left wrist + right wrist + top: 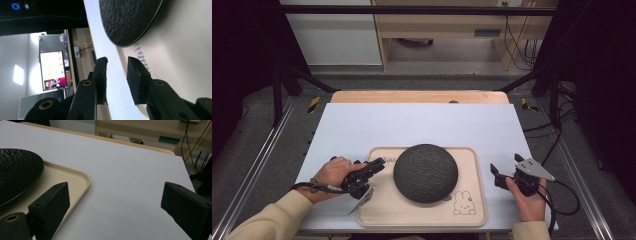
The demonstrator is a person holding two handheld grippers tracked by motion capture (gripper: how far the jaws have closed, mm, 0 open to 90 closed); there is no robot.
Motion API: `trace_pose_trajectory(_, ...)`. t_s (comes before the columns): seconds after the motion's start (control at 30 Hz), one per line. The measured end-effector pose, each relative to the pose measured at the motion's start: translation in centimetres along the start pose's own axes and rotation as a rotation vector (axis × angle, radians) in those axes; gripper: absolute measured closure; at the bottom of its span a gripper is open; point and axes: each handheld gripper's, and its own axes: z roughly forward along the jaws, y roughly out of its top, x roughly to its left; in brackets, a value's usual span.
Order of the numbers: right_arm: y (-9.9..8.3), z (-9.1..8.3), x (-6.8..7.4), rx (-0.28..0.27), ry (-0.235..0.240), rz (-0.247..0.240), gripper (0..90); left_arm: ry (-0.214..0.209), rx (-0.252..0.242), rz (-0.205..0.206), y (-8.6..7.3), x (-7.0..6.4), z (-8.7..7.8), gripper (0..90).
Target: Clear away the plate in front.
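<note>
The black plate [425,172] fills the tray's [474,200] middle; the white surface [422,125] beyond and beside it lies open.

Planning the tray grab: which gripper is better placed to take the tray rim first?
Left, probably. The left gripper is already at the beige tray rim, jaws slightly apart astride its edge beside the black plate. The right gripper sits off the tray over the white table, jaws wide.

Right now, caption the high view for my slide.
Two handheld grippers, left and right, flank a beige tray holding a black plate.
</note>
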Motion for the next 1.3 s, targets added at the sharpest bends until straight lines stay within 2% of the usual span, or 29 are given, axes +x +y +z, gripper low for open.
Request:
trace_pose_trajectory(0.27, 0.0, 0.0, 0.0, 0.000, 0.000, 0.000, 8.2, 0.021, 0.066, -0.024, -2.0, 1.2, 0.1, 61.7)
trace_pose_trajectory(0.47, 0.0, 0.0, 0.0, 0.002, -0.002, 0.000, 8.1, 0.042, 0.103, -0.073, -3.2, 1.7, 0.2, 55.1)
trace_pose_trajectory(0.5, 0.0, 0.0, 0.0, 0.002, -0.001, -0.001, 8.1, 0.052, 0.134, -0.103, -3.7, 2.0, 0.2, 53.4)
trace_pose_trajectory(0.53, 0.0, 0.0, 0.0, 0.002, -0.001, -0.001, 8.1, 0.052, 0.134, -0.103, -3.7, 2.0, 0.2, 51.5)
trace_pose_trajectory(0.6, 0.0, 0.0, 0.0, 0.002, -0.002, -0.004, 8.0, 0.058, 0.172, -0.174, -4.2, 2.5, 0.4, 48.6)
trace_pose_trajectory(0.63, 0.0, 0.0, 0.0, 0.001, -0.002, -0.004, 7.9, 0.067, 0.169, -0.233, -4.5, 2.5, 0.6, 47.2)
trace_pose_trajectory(0.67, 0.0, 0.0, 0.0, 0.000, -0.003, -0.004, 7.9, 0.064, 0.187, -0.280, -4.7, 2.8, 0.8, 44.4)
trace_pose_trajectory(0.7, 0.0, 0.0, 0.0, 0.000, -0.003, -0.003, 7.8, 0.062, 0.194, -0.308, -4.8, 3.0, 0.8, 40.5)
trace_pose_trajectory(0.73, 0.0, 0.0, 0.0, 0.000, -0.003, -0.003, 7.8, 0.069, 0.206, -0.333, -5.0, 3.2, 0.8, 40.4)
trace_pose_trajectory(0.77, 0.0, 0.0, 0.0, 0.000, -0.003, -0.003, 7.8, 0.069, 0.206, -0.333, -5.0, 3.2, 0.8, 40.2)
trace_pose_trajectory(0.8, 0.0, 0.0, 0.0, -0.001, -0.003, 0.001, 7.7, 0.085, 0.225, -0.388, -5.2, 3.7, 0.9, 39.4)
trace_pose_trajectory(0.9, 0.1, -0.1, 0.0, -0.003, -0.006, 0.002, 7.7, 0.080, 0.264, -0.500, -5.6, 4.2, 0.9, 35.2)
trace_pose_trajectory(0.93, 0.1, -0.1, 0.0, -0.003, -0.006, 0.002, 7.7, 0.080, 0.264, -0.500, -5.6, 4.2, 0.9, 34.1)
trace_pose_trajectory(0.97, 0.1, -0.1, -0.1, -0.009, -0.003, 0.004, 7.6, 0.092, 0.271, -0.582, -5.9, 4.5, 0.8, 33.1)
trace_pose_trajectory(1.0, 0.1, -0.1, -0.1, -0.009, -0.002, 0.004, 7.6, 0.103, 0.278, -0.627, -6.0, 4.5, 0.7, 32.6)
trace_pose_trajectory(1.03, 0.1, -0.1, -0.1, -0.009, -0.001, 0.004, 7.5, 0.113, 0.280, -0.655, -6.0, 4.6, 0.6, 32.0)
trace_pose_trajectory(1.2, 0.1, 0.1, -0.2, -0.011, 0.009, 0.009, 7.4, 0.136, 0.247, -0.867, -6.2, 4.6, -0.2, 29.2)
trace_pose_trajectory(1.23, 0.1, 0.1, -0.2, -0.011, 0.009, 0.009, 7.4, 0.136, 0.247, -0.867, -6.2, 4.6, -0.2, 28.8)
trace_pose_trajectory(1.27, 0.2, 0.1, -0.2, -0.014, 0.011, 0.009, 7.5, 0.149, 0.241, -0.938, -6.2, 4.5, -0.6, 28.7)
trace_pose_trajectory(1.3, 0.2, 0.2, -0.2, -0.015, 0.015, 0.010, 7.5, 0.154, 0.236, -0.980, -6.3, 4.4, -0.7, 28.5)
